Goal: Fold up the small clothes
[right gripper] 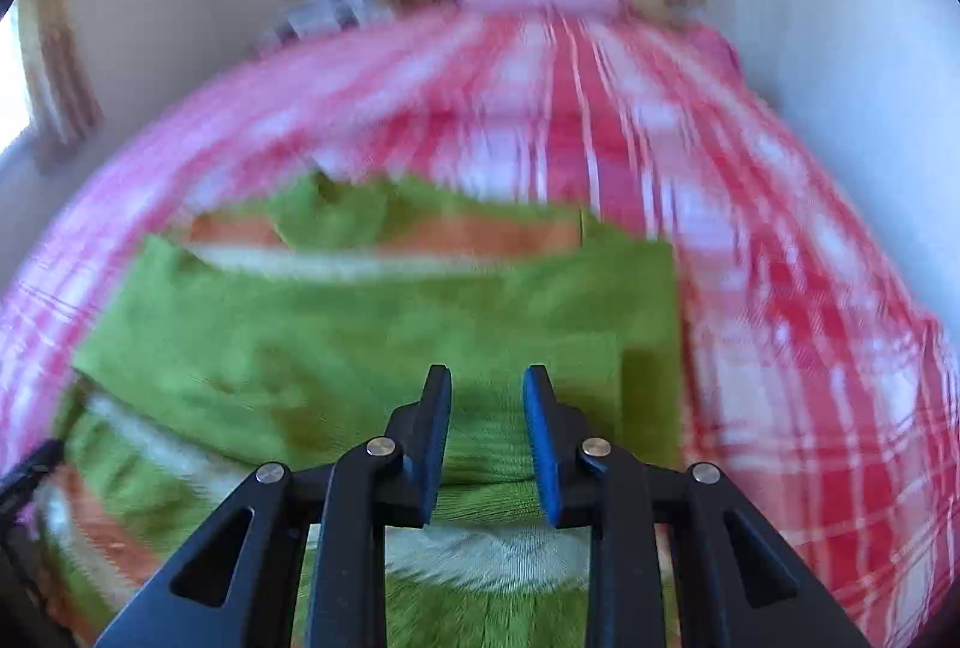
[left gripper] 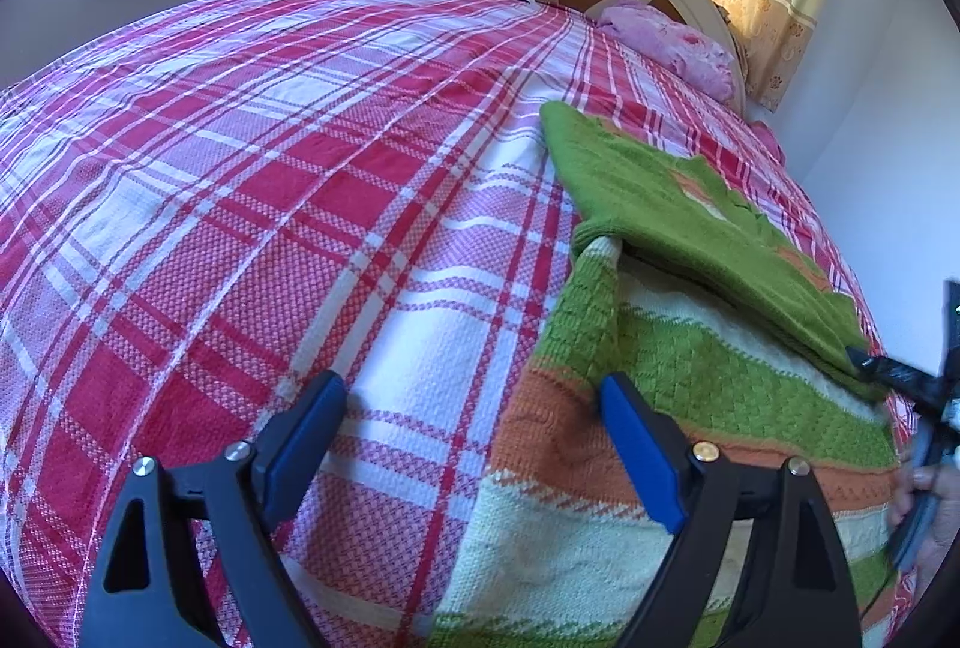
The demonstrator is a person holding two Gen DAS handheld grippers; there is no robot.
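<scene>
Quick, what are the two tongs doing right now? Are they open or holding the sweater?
Left tongs: wide open, holding nothing, over the striped sweater's edge.
Right tongs: partly open, over the sweater's green sleeve, not clamped on it.

Left gripper (left gripper: pixel 474 408) hangs low with its blue-padded jaws spread wide, nothing between them. Right gripper (right gripper: pixel 487 396) has its jaws narrowed, a gap showing between the pads; whether they pinch anything can't be told. Its view is blurred.
</scene>
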